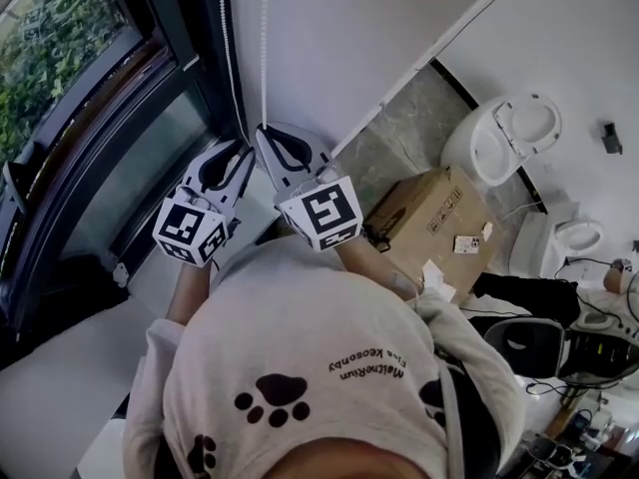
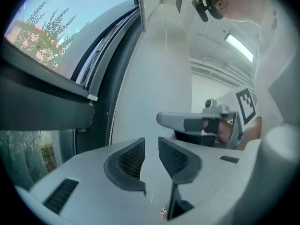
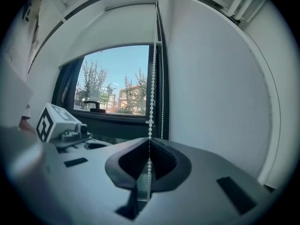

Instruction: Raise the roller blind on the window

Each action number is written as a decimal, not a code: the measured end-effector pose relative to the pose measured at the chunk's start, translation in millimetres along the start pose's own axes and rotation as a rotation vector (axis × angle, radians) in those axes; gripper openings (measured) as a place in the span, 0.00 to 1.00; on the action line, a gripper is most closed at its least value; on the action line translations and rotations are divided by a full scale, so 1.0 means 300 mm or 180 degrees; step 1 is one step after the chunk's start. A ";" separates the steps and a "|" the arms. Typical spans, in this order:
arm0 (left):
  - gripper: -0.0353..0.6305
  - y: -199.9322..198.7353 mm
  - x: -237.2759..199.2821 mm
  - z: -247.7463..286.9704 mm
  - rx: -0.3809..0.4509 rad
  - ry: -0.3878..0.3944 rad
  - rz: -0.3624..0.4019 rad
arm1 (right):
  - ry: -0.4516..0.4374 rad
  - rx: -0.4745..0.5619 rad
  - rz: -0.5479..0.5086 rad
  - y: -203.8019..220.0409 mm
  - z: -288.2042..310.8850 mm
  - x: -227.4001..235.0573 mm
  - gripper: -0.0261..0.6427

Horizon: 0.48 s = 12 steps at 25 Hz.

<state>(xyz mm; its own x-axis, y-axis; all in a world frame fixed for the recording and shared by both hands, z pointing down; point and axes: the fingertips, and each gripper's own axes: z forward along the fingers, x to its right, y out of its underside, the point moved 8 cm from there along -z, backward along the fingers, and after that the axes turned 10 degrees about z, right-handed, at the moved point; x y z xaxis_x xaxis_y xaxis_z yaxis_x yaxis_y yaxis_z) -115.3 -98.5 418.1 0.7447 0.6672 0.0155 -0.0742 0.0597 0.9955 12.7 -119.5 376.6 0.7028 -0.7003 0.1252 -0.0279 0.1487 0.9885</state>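
Note:
The white roller blind point(image 3: 112, 32) covers the top of the window point(image 3: 117, 86). Its white bead chain point(image 3: 152, 78) hangs in two strands beside the dark frame. My right gripper point(image 3: 149, 146) is shut on the nearer strand, which passes straight down between its pads. From the head view this gripper point(image 1: 263, 131) points at the wall with the chain point(image 1: 265, 48) rising above it. My left gripper point(image 2: 151, 143) is open with nothing between its fingers, and the other strand point(image 2: 114, 111) hangs to its left. It sits just left of the right gripper point(image 1: 238, 150).
A white wall point(image 1: 349, 38) lies behind the chain, and the dark window frame point(image 1: 120, 148) is to the left. On the floor to the right are a cardboard box point(image 1: 429, 213) and a toilet point(image 1: 499, 138). Cables and clutter lie at the lower right.

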 end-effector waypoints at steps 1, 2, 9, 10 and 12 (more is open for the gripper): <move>0.18 -0.030 -0.004 -0.006 0.0038 0.0000 0.0000 | 0.0006 0.0008 0.0008 0.000 -0.001 0.004 0.06; 0.18 -0.061 -0.007 -0.012 0.0077 0.0000 0.0000 | 0.0011 0.0014 0.0016 0.000 -0.004 0.007 0.06; 0.18 -0.305 -0.021 -0.023 0.0341 0.0111 0.0194 | 0.0002 0.0047 0.0035 0.005 -0.015 -0.003 0.06; 0.18 -0.338 -0.020 -0.020 0.0379 0.0147 0.0219 | -0.0009 0.0047 0.0032 0.004 -0.016 -0.007 0.06; 0.18 -0.390 -0.016 -0.014 0.0434 0.0225 0.0257 | -0.0032 0.0043 0.0019 0.002 -0.015 -0.015 0.06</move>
<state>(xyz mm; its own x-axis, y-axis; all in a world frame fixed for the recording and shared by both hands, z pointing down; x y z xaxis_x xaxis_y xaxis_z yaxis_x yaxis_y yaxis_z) -112.9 -105.5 301.3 0.6911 0.7166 0.0941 -0.0376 -0.0943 0.9948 12.8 -113.2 376.3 0.6955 -0.7063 0.1320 -0.0419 0.1435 0.9888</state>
